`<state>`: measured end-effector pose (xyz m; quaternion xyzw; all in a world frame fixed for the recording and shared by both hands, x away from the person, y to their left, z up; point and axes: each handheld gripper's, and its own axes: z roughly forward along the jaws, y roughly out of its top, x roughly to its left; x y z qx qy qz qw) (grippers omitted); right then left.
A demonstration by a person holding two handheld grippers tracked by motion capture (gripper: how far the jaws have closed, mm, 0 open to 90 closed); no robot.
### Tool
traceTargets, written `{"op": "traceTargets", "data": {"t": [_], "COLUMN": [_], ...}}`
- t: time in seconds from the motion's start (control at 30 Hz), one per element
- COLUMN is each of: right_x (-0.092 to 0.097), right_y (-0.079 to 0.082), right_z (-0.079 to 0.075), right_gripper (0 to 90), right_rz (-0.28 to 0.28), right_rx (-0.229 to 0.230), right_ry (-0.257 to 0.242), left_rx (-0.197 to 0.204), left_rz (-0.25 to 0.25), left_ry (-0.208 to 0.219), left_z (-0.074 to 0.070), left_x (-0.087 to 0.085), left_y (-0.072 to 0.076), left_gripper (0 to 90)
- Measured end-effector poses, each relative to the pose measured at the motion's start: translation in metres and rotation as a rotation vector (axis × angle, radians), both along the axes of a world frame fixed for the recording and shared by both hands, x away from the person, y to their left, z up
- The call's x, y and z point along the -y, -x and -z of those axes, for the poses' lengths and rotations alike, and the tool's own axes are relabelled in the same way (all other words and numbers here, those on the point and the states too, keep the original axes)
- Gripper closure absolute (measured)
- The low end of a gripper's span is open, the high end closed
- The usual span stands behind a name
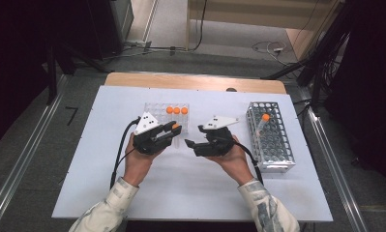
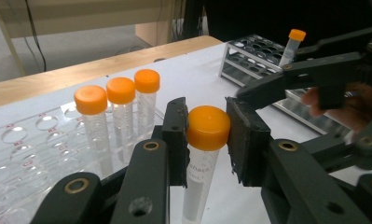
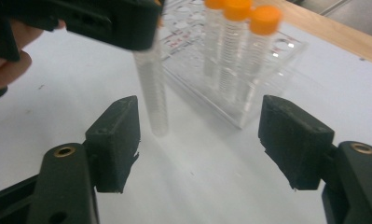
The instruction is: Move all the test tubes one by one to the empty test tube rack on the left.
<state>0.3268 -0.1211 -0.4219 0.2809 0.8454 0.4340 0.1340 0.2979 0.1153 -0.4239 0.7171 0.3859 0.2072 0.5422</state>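
The left tool (image 2: 207, 140) clenches the capped tube (image 2: 203, 154) by its orange cap, hanging upright above the tabletop (image 1: 181, 179), at five o'clock of the clear rack (image 1: 154, 110). The right tool (image 3: 200, 140) stands released. Keep the tube vertical and steady.

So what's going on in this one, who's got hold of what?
A person at a white table works a gripper in each hand. The left gripper is shut on the orange cap of a clear tube, held upright beside the clear rack, where three more orange-capped tubes stand. The right gripper faces that tube with its jaws open and nothing between them. One capped tube stands in the metal rack to the right.
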Motion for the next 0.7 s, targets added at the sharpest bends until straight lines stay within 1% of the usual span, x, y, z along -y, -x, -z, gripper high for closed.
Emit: {"op": "traceTargets", "data": {"t": [0.13,0.23,0.37,0.53,0.7], "right_x": [0.022,0.036,0.053,0.072,0.085], "right_y": [0.004,0.006,0.008,0.012,0.015], "right_z": [-0.002,-0.003,-0.006,-0.01,-0.013], "right_gripper": [27.2,27.4,27.5,27.5,27.8], "right_rz": [0.029,0.047,0.074,0.102,0.129], "right_rx": [0.011,0.015,0.017,0.025,0.031], "right_ry": [-0.012,-0.012,-0.018,-0.034,-0.046], "left_rx": [0.0,0.004,0.0,0.004,0.015], "left_rz": [-0.015,-0.031,-0.052,-0.079,-0.115], "left_ry": [0.005,0.007,0.012,0.023,0.006], "left_z": [-0.003,-0.005,-0.009,-0.015,-0.024], "left_x": [-0.003,-0.006,-0.011,-0.02,-0.028], "left_y": [-0.003,-0.005,-0.007,-0.009,-0.014], "left_gripper": [70.0,70.0,70.0,70.0,70.0]}}
